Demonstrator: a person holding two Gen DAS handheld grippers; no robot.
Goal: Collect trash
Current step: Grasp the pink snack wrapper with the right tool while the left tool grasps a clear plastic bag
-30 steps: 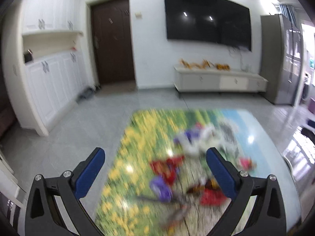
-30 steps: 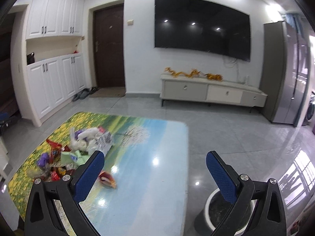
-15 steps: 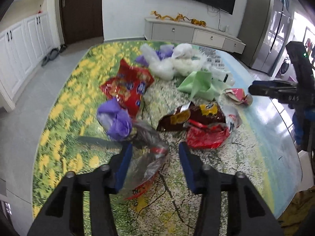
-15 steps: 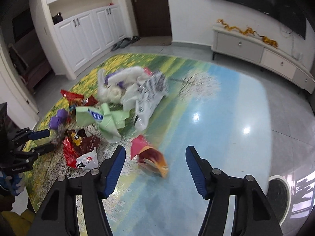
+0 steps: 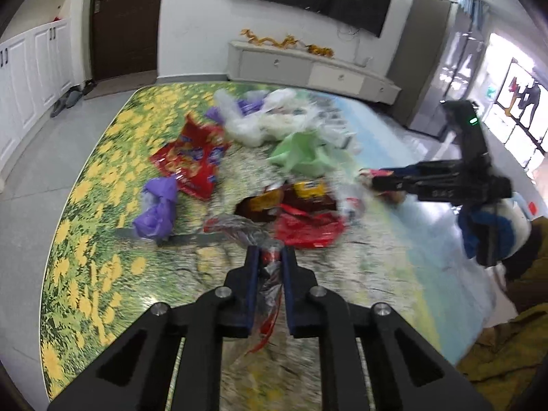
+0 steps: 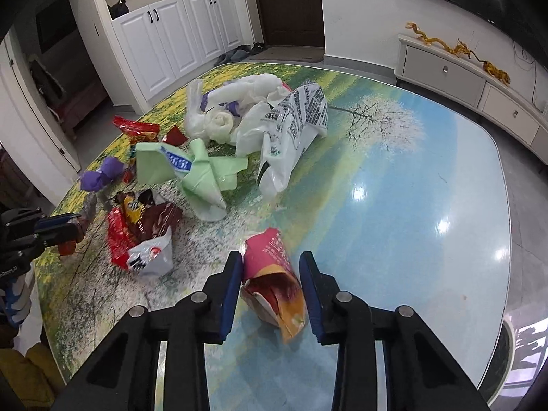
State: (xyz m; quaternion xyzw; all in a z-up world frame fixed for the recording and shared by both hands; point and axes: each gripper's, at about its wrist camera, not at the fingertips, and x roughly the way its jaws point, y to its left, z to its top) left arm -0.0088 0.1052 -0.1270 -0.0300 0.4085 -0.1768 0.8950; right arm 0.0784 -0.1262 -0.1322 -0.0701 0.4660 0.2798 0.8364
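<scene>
Trash lies on a table (image 6: 394,178) with a printed landscape top. My left gripper (image 5: 268,257) is shut on a clear crinkled plastic wrapper (image 5: 239,227) with red print. My right gripper (image 6: 270,262) is open, its fingers on either side of a pink and orange snack bag (image 6: 274,274) lying on the table. It also shows in the left wrist view (image 5: 376,179). The left gripper shows in the right wrist view (image 6: 58,229) at the left edge. A purple bag (image 5: 157,209), red snack bags (image 5: 188,159) and a green bag (image 6: 191,171) lie nearby.
White plastic bags (image 6: 239,113) and a printed white bag (image 6: 294,130) lie at the far side of the pile. A bin (image 6: 513,352) stands on the floor at the right of the table. White cupboards (image 6: 171,44) and a TV bench (image 6: 462,75) line the walls.
The left gripper closed on the clear wrapper. The right gripper came down around the pink snack bag and its jaws narrowed. Both views dropped from room level to the table.
</scene>
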